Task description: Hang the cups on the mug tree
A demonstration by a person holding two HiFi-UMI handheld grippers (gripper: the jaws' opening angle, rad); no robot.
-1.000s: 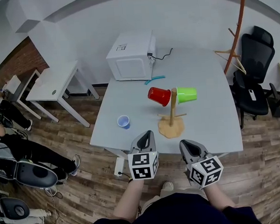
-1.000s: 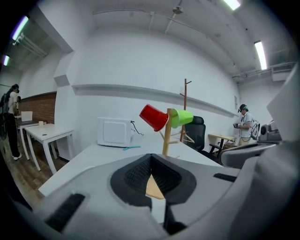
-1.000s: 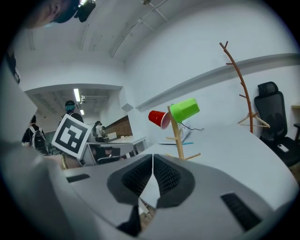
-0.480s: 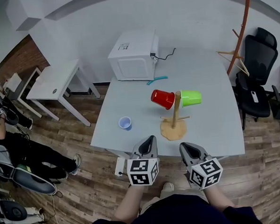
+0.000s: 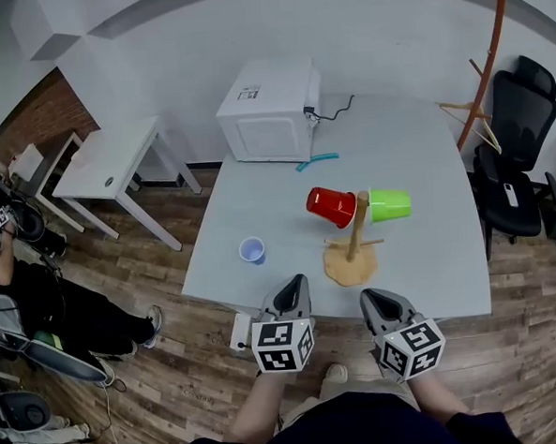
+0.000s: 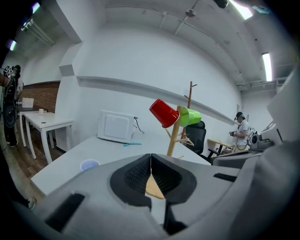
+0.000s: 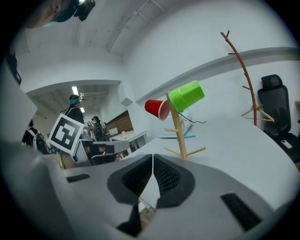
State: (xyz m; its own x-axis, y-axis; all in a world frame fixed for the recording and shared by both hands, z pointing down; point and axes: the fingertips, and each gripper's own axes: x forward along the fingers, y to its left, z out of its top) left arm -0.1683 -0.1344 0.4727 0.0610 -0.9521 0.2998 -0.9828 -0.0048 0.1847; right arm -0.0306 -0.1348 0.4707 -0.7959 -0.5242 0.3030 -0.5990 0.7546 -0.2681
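- Jaws closed together, empty, on your left gripper (image 5: 294, 286) and right gripper (image 5: 371, 298) at the table's (image 5: 424, 151) near edge.
- Red cup (image 5: 331, 207) and green cup (image 5: 391, 204) hang on the tree (image 5: 356, 230).
- Blue cup (image 5: 252, 251) stands on the table, left of the tree, unhung.

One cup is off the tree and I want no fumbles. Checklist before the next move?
1. Both grippers empty: ok. The left hand-held gripper and right hand-held gripper hold nothing.
2. Jaws open for a grasp: not ok. Both pairs are shut.
3. Blue cup easy to reach: ok. It stands alone, mouth up, on the table, on the left gripper's side.
4. Free peg on the mug tree: ok. The lower pegs are bare.
5. Red cup and green cup hung: ok. Both sit at the top of the tree.
6. How firmly they are seated: cannot tell.
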